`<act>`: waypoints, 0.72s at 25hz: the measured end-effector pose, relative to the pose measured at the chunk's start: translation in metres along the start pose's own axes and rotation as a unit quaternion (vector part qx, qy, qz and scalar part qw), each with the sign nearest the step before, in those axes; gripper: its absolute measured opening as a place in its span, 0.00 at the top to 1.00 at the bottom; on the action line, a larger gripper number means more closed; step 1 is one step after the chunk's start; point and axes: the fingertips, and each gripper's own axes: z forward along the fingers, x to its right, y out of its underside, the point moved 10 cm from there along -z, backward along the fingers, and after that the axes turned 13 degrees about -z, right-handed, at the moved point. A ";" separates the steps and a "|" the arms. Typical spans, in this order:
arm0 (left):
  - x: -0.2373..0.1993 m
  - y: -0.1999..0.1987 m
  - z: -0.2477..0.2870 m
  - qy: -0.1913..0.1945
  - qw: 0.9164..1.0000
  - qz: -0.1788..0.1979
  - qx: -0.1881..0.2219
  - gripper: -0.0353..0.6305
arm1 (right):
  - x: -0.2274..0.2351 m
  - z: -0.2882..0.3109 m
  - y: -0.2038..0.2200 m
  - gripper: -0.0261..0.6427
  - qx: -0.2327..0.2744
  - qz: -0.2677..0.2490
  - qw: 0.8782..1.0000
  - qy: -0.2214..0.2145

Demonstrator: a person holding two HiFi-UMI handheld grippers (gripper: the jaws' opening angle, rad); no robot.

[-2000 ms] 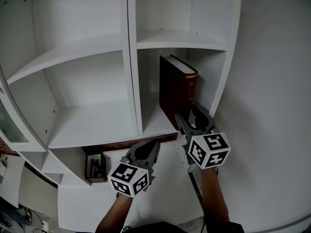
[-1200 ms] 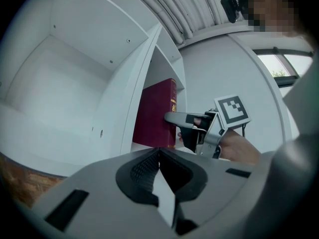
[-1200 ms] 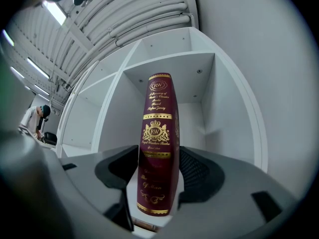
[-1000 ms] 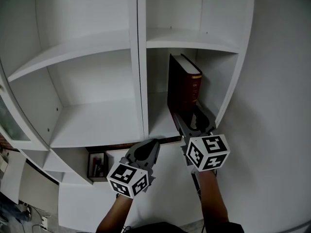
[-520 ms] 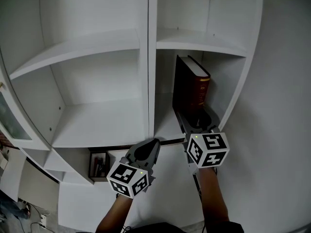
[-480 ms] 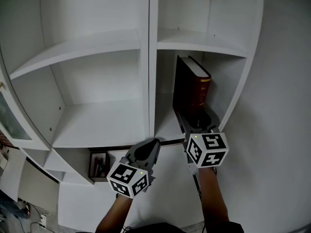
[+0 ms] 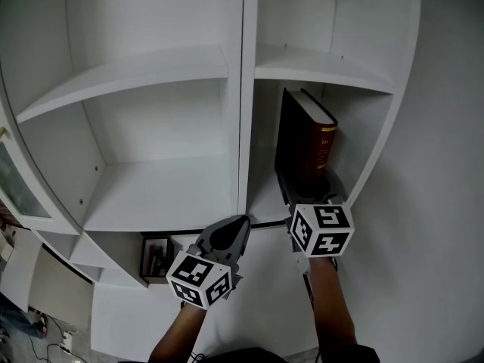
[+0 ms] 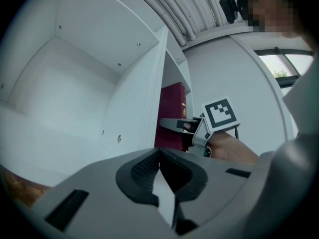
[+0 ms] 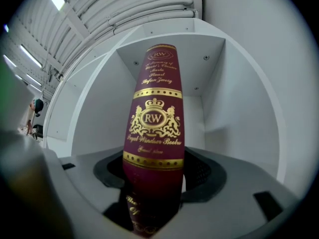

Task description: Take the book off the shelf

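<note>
The book (image 7: 304, 138) stands upright on the white shelf unit (image 7: 151, 195), in the narrow right compartment. It has a dark red cover, and gold print is on its spine. The spine faces outward, to the open front edge of the board.

In the right gripper view, a strip of bare white board shows on each side of the book (image 9: 153, 128). The book is therefore not pressed against the vertical divider (image 7: 243, 127) or against the right side panel (image 7: 380, 146). The upper board (image 7: 325, 70) lies close over the top edge of the book; the head view does not tell how much room is there.

The right gripper (image 7: 306, 190) reaches into this compartment at the low part of the spine. Its jaws are spread to the width of the book and one lies on each cover – they pinch the lower spine between the pads. The left gripper view shows the same from the side: the right gripper (image 8: 192, 128) is at the front edge of the book (image 8: 172, 111).

The left gripper (image 7: 225, 237) hangs below the front edge of the shelf, apart from the book and to the left of the right gripper. Its jaws (image 8: 159, 159) are pressed together and hold nothing. Before it the wide left compartment is open – only white boards and the back wall.
</note>
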 end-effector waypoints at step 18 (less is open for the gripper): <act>0.002 -0.002 -0.006 0.003 1.000 -0.001 0.005 0.92 | -0.001 -0.006 -0.003 0.59 -0.008 -0.004 1.000 0.011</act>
